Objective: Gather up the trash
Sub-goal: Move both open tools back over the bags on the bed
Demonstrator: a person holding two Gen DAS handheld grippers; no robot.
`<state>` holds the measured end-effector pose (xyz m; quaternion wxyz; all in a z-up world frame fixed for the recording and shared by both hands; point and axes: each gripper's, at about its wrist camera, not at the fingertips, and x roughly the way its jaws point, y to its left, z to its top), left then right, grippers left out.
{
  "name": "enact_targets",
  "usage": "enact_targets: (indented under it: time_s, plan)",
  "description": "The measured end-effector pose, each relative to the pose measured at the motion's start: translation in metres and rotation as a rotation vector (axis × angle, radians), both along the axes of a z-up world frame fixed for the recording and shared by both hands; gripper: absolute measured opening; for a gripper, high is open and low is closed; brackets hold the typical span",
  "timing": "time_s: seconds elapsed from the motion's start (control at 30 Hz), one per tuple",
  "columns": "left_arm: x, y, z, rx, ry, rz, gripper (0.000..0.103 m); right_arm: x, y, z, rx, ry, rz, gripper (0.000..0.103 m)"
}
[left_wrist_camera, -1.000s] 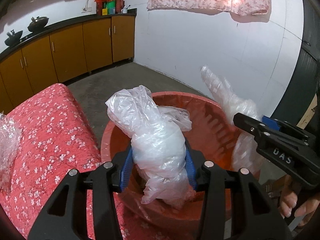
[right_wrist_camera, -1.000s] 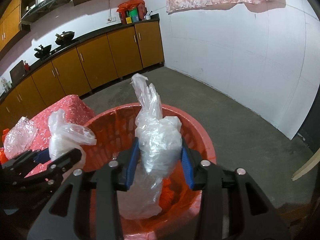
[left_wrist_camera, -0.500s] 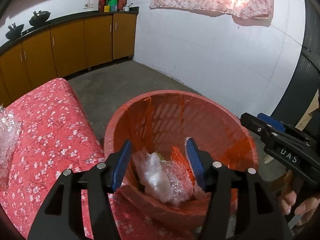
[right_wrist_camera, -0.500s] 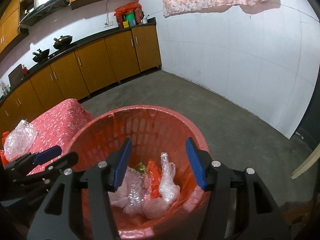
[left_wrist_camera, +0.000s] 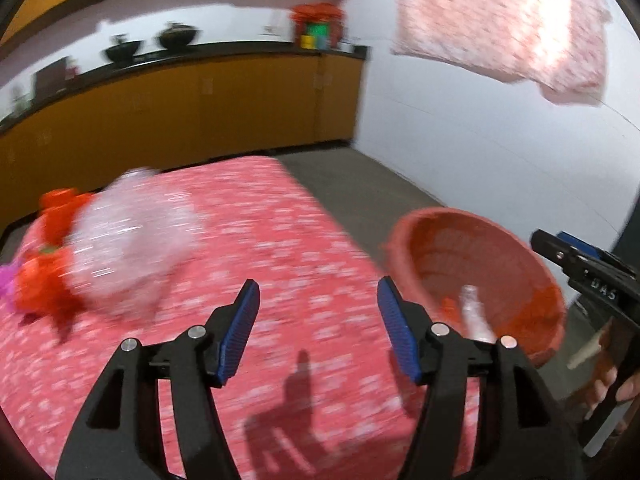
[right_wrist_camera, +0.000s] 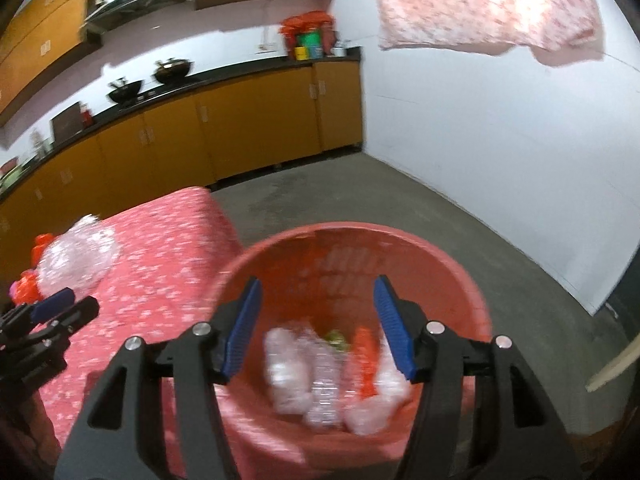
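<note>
A red plastic trash basket (right_wrist_camera: pixel 476 300) stands on the floor beside the table; it also shows in the left wrist view (left_wrist_camera: pixel 548 292). Inside it lie several clear plastic bags (right_wrist_camera: pixel 316 376) and an orange scrap (right_wrist_camera: pixel 366 356). My right gripper (right_wrist_camera: pixel 316 328) is open and empty above the basket. My left gripper (left_wrist_camera: pixel 318 330) is open and empty over the red flowered tablecloth (left_wrist_camera: pixel 280 240). A crumpled clear bubble-wrap bundle (left_wrist_camera: pixel 128 248) and orange-red trash (left_wrist_camera: pixel 44 288) lie at the table's left. The view is blurred.
Orange kitchen cabinets (right_wrist_camera: pixel 248 128) with pots on the counter run along the back wall. A pink cloth (right_wrist_camera: pixel 488 4) hangs on the white wall. Grey concrete floor (right_wrist_camera: pixel 400 196) lies behind the basket. A wooden stick (right_wrist_camera: pixel 616 364) leans at the far right.
Both grippers opened and dropped their plastic bags into the basket. My left gripper has since swung left over the table; the right has pulled back a little.
</note>
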<state>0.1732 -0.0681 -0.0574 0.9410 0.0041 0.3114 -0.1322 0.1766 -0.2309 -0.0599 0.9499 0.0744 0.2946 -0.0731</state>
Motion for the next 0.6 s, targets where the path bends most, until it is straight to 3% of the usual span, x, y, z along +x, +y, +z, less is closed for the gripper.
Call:
enact_targets:
  time_s: [0.33, 0.6]
  plan:
    - [-0.038, 0.154, 0.003, 0.078, -0.054, 0.362, 0.064, 0.033, 0.148, 0.011, 0.034, -0.009, 0.27, 0.057]
    - [-0.043, 0.245, -0.005, 0.075, -0.033, 0.551, 0.064, 0.069, 0.268, 0.008, 0.079, 0.017, 0.418, 0.057]
